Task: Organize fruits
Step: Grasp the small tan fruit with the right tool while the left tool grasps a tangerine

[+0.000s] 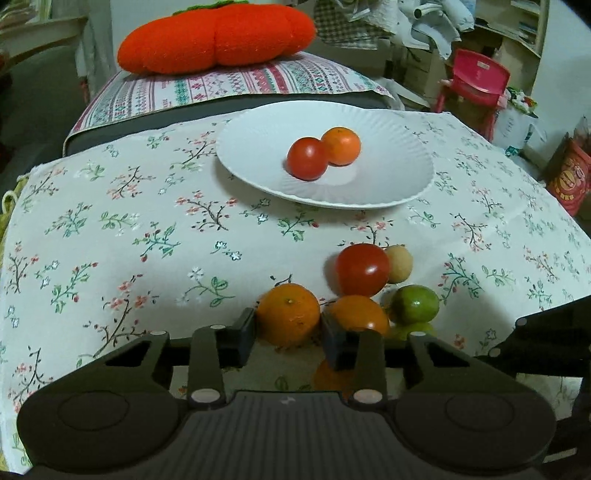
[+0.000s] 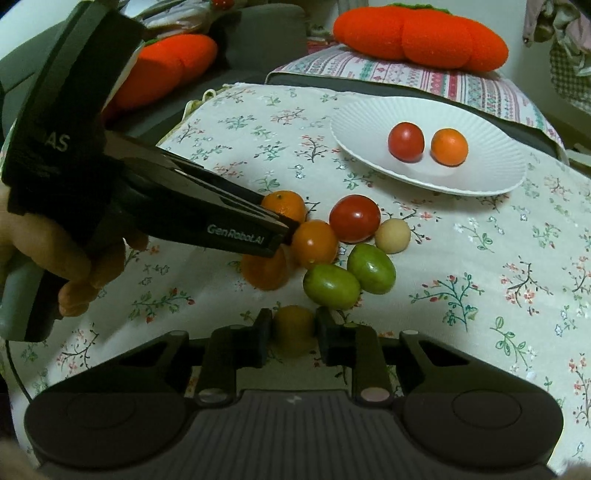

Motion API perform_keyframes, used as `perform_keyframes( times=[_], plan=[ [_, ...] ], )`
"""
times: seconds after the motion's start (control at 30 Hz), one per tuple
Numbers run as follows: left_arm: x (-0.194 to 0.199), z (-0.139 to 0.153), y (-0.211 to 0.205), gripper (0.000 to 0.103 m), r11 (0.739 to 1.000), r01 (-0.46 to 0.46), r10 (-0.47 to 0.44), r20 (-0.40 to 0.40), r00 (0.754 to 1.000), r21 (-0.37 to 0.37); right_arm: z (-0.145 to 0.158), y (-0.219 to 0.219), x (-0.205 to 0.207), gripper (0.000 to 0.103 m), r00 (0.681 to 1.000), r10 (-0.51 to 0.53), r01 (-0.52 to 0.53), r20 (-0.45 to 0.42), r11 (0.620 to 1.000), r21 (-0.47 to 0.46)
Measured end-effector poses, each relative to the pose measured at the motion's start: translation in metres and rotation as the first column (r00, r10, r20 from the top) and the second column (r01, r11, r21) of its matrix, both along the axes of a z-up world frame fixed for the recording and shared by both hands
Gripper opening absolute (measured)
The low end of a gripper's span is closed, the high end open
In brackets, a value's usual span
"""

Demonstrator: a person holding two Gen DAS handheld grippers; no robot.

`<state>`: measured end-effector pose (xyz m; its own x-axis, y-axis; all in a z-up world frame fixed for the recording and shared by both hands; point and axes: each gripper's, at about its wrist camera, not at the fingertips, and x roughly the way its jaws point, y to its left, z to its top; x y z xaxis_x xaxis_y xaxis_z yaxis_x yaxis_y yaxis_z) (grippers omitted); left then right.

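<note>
A white plate (image 1: 258, 170) (image 2: 487, 173) at the back holds a red tomato (image 1: 306, 158) (image 2: 405, 141) and an orange (image 1: 341, 146) (image 2: 449, 146). A cluster of loose fruit lies on the floral cloth: a red tomato (image 1: 362, 269) (image 2: 354, 218), a beige fruit (image 1: 399, 264) (image 2: 393, 230), green fruits (image 1: 414, 304) (image 2: 371, 268) and oranges. My left gripper (image 1: 288, 334) (image 2: 286, 225) has its fingers on either side of an orange (image 1: 288, 314) (image 2: 284, 206). My right gripper (image 2: 293, 334) has its fingers around a brownish-orange fruit (image 2: 293, 330) at the near edge of the cluster.
A large orange plush cushion (image 1: 218, 35) (image 2: 421, 35) lies on a striped cloth behind the table. A second one (image 2: 162, 70) is at the left. A red chair (image 1: 476, 77) and clutter stand at the far right.
</note>
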<state>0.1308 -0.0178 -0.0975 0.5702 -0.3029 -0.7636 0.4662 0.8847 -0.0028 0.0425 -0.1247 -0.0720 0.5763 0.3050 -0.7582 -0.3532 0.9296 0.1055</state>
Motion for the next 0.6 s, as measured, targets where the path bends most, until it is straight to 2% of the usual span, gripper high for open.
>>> perform_keyframes(
  times=[0.17,0.3,0.6],
  plan=[
    [0.002,-0.001,-0.005,0.014,1.0,0.005,-0.006,0.02,1.0,0.016,0.004,-0.002,-0.001,0.023,1.0,-0.01,0.01,-0.014,1.0,0.021],
    [0.005,0.005,-0.001,0.013,0.999,-0.034,0.035,-0.01,0.999,0.0,0.01,-0.004,-0.002,0.023,1.0,-0.012,0.012,-0.016,0.999,0.032],
    [0.004,0.021,0.005,0.013,0.995,-0.096,0.097,0.022,0.995,-0.004,0.02,-0.019,0.001,0.023,0.999,-0.05,0.05,-0.012,0.997,0.05]
  ],
)
